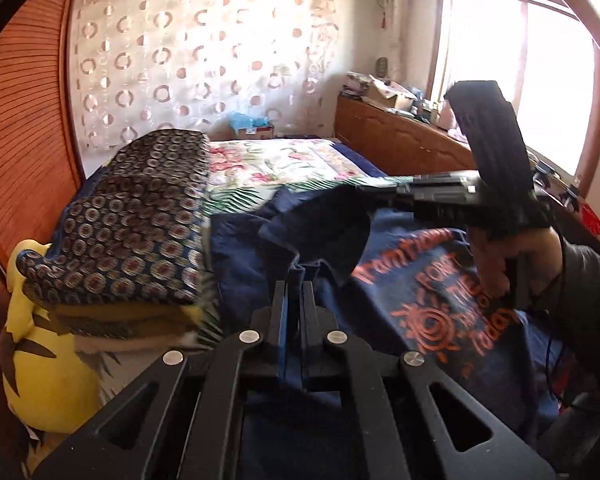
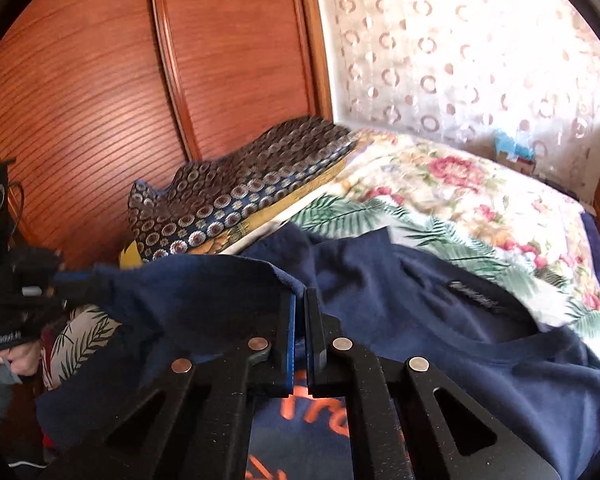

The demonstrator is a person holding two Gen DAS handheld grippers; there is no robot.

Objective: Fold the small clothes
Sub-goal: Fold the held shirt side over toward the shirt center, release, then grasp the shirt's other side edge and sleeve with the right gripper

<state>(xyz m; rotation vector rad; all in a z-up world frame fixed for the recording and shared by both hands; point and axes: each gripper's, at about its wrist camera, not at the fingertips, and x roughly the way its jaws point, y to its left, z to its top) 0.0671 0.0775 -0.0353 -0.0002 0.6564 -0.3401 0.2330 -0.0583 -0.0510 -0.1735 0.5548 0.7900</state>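
The navy T-shirt (image 1: 400,280) lies on the bed (image 1: 284,164), in the lower middle and lower right of the left wrist view, with its orange print facing up. In the right wrist view the same shirt fills the lower half, and its neck opening is at the right.

The left hand-held gripper (image 1: 296,280) has its jaws closed narrow, with a small bunch of the navy cloth pinched at the tips. The right hand-held gripper (image 2: 300,300) is also closed narrow on an edge of the shirt, and the cloth between the two is lifted into a loose fold.

The risks, as I judge them:
- Each grip holds only a little cloth near the tips. If the hands pull apart or move quickly, the edge may slip out and the fold will drop unevenly.
- A pinch may have caught both layers of the shirt or only one; I cannot tell. If only one layer, the fold would come out twisted.
- The patterned cushion (image 1: 140,216) is just beside the shirt at the left of the frame. A wide swing could drag cloth onto it.
- The flowered bed cover (image 2: 460,200) under the shirt is soft and may bunch if the cloth is dragged.
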